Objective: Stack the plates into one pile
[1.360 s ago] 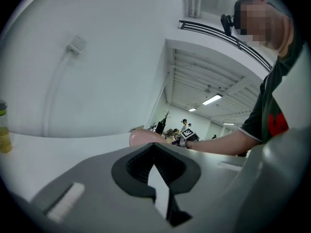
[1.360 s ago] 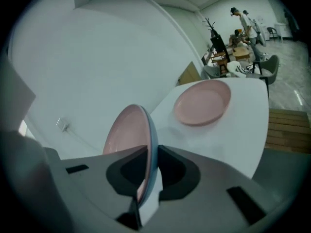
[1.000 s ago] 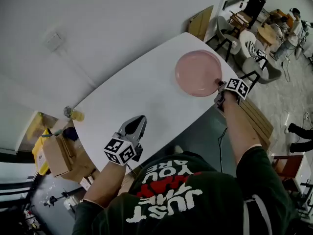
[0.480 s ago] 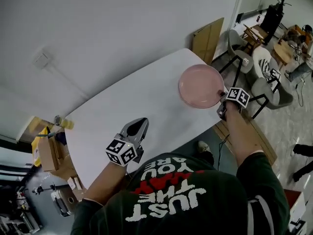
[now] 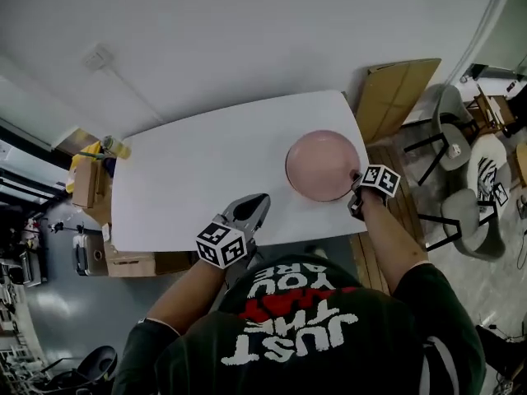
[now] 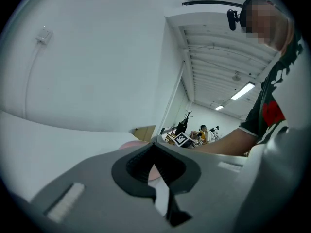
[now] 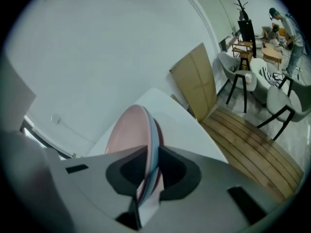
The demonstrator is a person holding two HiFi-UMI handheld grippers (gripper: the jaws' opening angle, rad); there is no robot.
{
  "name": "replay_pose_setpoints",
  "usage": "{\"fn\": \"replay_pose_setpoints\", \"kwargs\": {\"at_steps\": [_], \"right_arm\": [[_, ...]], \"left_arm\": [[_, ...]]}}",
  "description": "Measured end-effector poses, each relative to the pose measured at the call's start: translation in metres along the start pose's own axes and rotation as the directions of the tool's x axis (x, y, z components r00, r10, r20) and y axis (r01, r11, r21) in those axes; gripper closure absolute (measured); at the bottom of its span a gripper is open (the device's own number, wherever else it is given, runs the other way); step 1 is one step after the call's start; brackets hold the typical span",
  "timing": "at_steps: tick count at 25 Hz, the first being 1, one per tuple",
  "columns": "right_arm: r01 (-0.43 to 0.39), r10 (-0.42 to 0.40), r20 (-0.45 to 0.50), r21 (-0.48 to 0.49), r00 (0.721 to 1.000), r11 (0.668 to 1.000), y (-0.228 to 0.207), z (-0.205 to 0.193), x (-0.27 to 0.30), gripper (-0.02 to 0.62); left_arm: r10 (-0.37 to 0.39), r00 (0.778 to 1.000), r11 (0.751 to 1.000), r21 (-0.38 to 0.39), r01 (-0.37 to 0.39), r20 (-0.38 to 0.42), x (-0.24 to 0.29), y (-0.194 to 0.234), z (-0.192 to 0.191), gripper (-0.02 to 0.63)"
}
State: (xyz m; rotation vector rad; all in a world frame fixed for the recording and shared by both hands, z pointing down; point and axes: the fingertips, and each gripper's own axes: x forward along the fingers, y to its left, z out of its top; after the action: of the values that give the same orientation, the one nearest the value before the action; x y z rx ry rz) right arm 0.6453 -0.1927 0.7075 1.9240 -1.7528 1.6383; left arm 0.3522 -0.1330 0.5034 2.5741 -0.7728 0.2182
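On the right near part of the white worktop (image 5: 189, 179) sits the pile of plates (image 5: 321, 164), round and pink from above, close to the worktop's right edge. My right tongs (image 5: 356, 177) come in from the near right and pinch the pile at its rim. In the right gripper view the right tongs (image 7: 149, 166) have both jaws pressed on the edge of the pile of plates (image 7: 129, 130), one on each face. There I count a pale pink plate, a light blue rim beside it, and a darker red layer on the other side. I cannot tell whether the pile rests flat on the worktop (image 7: 180, 125) or is lifted off it.

My left tongs (image 5: 257, 202) hang over the near edge of the worktop, left of the pile and well apart from it. In the left gripper view the left tongs (image 6: 154, 152) have their jaws pressed together with nothing between them, and a sliver of pink plate shows beyond them.

Past the far right corner of the worktop a cardboard sheet (image 5: 394, 89) leans against the wall, also plain in the right gripper view (image 7: 197, 79). Grey chairs (image 5: 461, 220) stand on the floor to the right. A small yellow bottle (image 5: 115, 146) sits just off the worktop's far left corner.
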Motion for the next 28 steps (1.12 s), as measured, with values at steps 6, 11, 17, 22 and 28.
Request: {"fn": "replay_pose_setpoints", "kwargs": {"at_steps": [6, 11, 17, 22, 28], "right_arm": [[0.004, -0.017, -0.063, -0.204, 0.998, 0.979, 0.007, -0.007, 0.01, 0.536], [0.048, -0.068, -0.014, -0.568, 0.998, 0.821, 0.037, -0.001, -0.031, 0.433], [-0.29, 0.382, -0.002, -0.653, 0.924, 0.7, 0.139, -0.016, -0.138, 0.481], [-0.281, 0.502, 0.076, -0.753, 0.861, 0.595, 0.189, -0.012, -0.202, 0.569], [-0.258, 0.536, 0.136, -0.761, 0.833, 0.595, 0.202, 0.002, -0.217, 0.588]], "left_arm": [[0.018, 0.999, 1.0, -0.001, -0.018, 0.027, -0.012, 0.002, 0.007, 0.597], [0.021, 0.999, 1.0, 0.009, -0.021, 0.044, -0.023, 0.022, 0.01, 0.597], [0.029, 0.99, 0.999, -0.049, -0.022, 0.138, -0.037, 0.032, 0.029, 0.597], [0.022, 0.982, 1.0, 0.008, -0.024, 0.19, -0.051, 0.024, 0.055, 0.598], [0.013, 0.973, 0.999, 0.044, -0.023, 0.229, -0.057, 0.016, 0.073, 0.598]]}}
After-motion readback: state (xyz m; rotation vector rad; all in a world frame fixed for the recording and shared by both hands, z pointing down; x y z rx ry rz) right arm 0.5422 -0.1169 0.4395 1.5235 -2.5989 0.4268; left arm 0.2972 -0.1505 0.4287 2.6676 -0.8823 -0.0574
